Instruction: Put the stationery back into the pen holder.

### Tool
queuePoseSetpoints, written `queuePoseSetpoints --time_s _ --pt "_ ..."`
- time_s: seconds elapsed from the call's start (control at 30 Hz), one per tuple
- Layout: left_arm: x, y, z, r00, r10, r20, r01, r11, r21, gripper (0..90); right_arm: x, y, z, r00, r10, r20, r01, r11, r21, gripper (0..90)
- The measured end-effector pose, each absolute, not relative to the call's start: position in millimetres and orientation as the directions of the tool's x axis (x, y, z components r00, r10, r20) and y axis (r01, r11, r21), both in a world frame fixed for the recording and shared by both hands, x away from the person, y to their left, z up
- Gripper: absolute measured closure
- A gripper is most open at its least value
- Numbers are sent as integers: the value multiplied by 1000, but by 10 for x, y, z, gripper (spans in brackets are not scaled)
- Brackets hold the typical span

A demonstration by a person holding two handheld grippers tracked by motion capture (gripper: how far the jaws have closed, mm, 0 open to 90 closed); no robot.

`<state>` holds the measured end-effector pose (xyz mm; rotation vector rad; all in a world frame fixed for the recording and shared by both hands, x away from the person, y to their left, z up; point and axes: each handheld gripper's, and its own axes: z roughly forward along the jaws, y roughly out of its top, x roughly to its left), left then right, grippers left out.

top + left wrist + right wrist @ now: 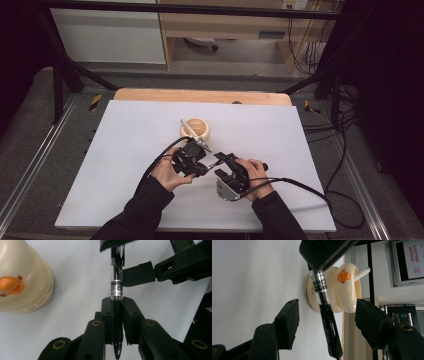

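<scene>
A black pen with a clear, silver-banded barrel (116,287) is clamped in my left gripper (117,302), tip toward the camera. Its other end reaches between the jaws of my right gripper (328,315), which stand apart on either side of the pen (320,287) without touching it. In the high view the two grippers meet tip to tip at mid-table, left gripper (202,167) and right gripper (220,160). Just behind them stands a cream ringed holder with an orange duck mark (195,129) (22,280) (337,290), with a white stick (186,126) (362,272) leaning in it.
A white sheet (125,165) covers the wooden table. Black cables trail from both grippers over the sheet, one off the right edge (310,187). A dark frame and shelving stand beyond the far edge.
</scene>
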<state>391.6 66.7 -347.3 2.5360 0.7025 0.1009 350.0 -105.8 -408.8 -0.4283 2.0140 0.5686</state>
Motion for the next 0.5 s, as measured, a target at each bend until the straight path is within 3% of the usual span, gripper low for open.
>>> queuePoseSetpoints --time_s 0.5 --pt "3907 573 -3487 870 490 -51 457 -765 453 796 3489 -1076 -4093 -416 -161 -895 -566 816 116 565"
